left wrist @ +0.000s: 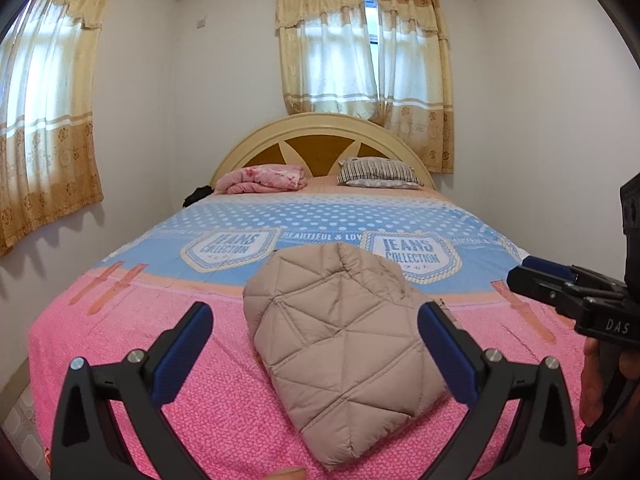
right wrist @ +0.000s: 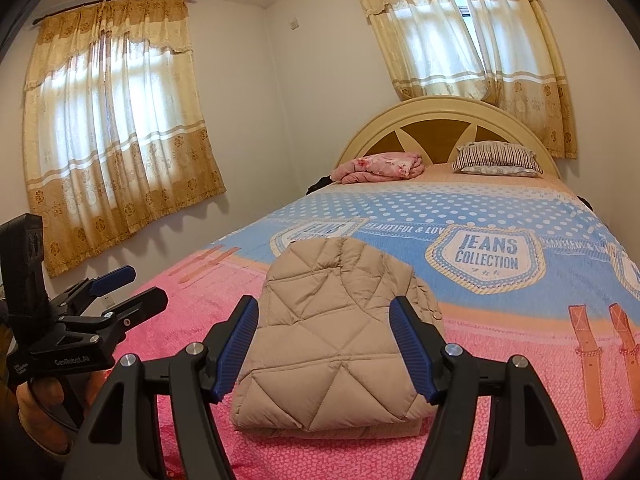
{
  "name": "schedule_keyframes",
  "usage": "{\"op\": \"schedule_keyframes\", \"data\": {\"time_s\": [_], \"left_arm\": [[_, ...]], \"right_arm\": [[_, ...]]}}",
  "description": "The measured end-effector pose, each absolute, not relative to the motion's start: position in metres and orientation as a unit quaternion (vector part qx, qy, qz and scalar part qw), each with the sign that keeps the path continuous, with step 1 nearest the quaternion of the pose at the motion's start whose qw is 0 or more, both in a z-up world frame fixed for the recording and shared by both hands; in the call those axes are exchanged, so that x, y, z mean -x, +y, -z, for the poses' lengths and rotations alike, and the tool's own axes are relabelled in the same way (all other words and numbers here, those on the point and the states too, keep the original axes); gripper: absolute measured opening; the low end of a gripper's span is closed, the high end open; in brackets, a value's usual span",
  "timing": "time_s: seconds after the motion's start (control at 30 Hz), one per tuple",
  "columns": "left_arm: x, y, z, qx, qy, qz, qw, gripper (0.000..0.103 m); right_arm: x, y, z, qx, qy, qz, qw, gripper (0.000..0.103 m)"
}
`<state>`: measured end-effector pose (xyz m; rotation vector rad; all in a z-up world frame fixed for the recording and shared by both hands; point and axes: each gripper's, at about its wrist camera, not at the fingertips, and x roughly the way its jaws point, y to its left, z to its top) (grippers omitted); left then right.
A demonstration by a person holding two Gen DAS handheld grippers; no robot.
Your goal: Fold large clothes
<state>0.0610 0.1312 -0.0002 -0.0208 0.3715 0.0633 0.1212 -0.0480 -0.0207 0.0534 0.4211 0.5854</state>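
The puffy tan jacket (left wrist: 340, 352) lies folded on the bed (left wrist: 200, 400), at 12 o'clock from both grippers. The left gripper (left wrist: 315, 320) and the right gripper (right wrist: 324, 314) have jaws wide apart, holding nothing.

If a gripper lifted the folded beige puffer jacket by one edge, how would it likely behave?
The quilted puffer jacket looks puffy and soft, so it would probably sag and partly unfold. Its padded bulk suggests it is light for its size. Pushed across the bedspread, it would likely bunch rather than slide whole.

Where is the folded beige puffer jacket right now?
The puffer jacket lies folded on the bedspread's pink near end, centred in both wrist views, ahead of both open grippers and touching neither.
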Motion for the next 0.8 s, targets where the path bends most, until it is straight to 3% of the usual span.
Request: {"op": "schedule_keyframes", "data": {"time_s": [0.8], "left_arm": [[-0.0569,0.1283,-0.0008,0.008,0.157,-0.047,0.986,0.103]], "right_arm": [[-0.114,-0.0446,0.0194,-0.016,0.2,-0.296,0.934,0.068]]}}
